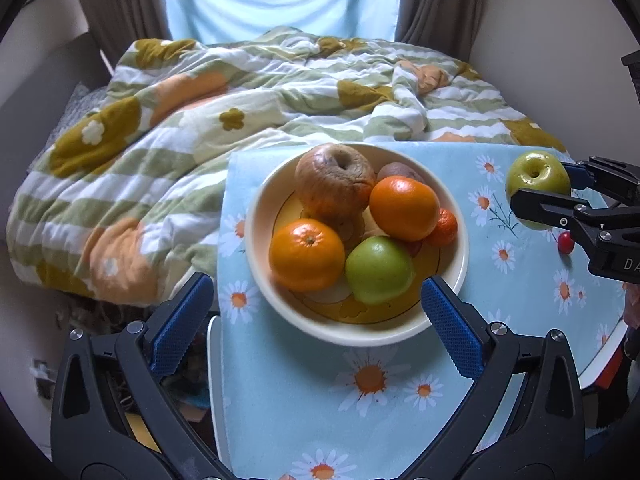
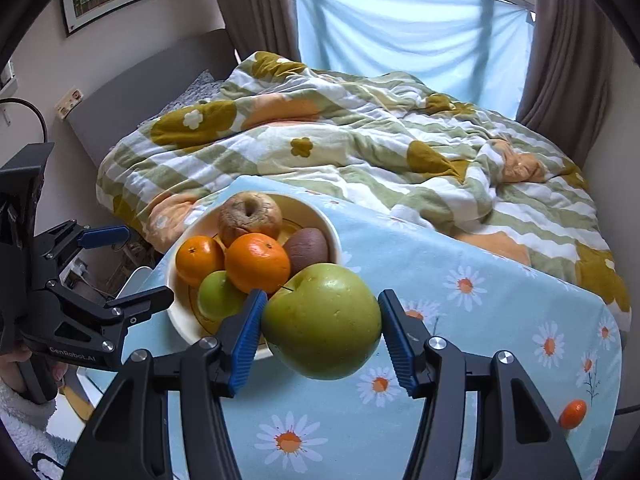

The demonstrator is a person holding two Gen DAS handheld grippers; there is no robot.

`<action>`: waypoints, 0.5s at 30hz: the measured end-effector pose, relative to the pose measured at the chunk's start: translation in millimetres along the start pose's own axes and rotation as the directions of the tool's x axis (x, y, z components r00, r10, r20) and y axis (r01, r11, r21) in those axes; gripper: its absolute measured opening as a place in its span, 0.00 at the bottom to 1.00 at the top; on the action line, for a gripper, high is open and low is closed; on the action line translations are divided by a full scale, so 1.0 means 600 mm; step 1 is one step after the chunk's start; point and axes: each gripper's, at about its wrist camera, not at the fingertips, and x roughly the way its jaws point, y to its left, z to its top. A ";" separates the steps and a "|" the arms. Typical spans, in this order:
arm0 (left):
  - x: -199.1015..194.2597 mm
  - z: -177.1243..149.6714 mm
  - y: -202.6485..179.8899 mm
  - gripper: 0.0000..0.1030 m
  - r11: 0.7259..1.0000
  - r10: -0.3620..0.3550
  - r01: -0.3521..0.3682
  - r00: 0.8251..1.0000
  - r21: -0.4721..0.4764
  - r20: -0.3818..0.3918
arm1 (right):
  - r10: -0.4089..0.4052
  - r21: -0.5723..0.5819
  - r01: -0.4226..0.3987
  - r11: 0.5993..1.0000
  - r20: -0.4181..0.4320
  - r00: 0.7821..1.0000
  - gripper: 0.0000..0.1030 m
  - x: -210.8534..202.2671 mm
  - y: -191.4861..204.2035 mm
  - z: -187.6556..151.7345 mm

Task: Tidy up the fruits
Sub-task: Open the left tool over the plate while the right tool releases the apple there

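Right wrist view shows the right gripper (image 2: 320, 332) clamped on a large glossy green apple (image 2: 322, 320) held above the daisy-printed blue tablecloth (image 2: 480, 320), just beside the cream ceramic bowl (image 1: 256, 216), while the left gripper (image 1: 316, 316) hangs with its blue pads spread wide and nothing between them. That smooth, rounded apple could slip from the pads, or roll off the heaped fruit if released on top. Counted in the bowl: two large oranges, one small tangerine, one green apple, one wrinkled brown apple, one brown kiwi.
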 end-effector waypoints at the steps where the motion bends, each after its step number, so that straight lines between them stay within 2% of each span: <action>1: -0.002 -0.006 0.002 1.00 1.000 0.008 -0.008 1.000 -0.008 -0.001 | 0.012 -0.007 -0.012 1.000 -0.003 1.000 0.51 0.005 0.007 0.000; 5: -0.007 -0.027 0.015 1.00 0.999 0.027 -0.027 1.000 -0.034 -0.007 | 0.042 -0.022 -0.043 0.999 -0.017 0.999 0.51 0.027 0.031 -0.002; 15: 0.008 -0.067 0.029 1.00 0.997 0.038 -0.040 0.999 -0.069 -0.031 | 0.043 -0.019 -0.044 0.999 -0.045 0.998 0.51 0.080 0.065 -0.023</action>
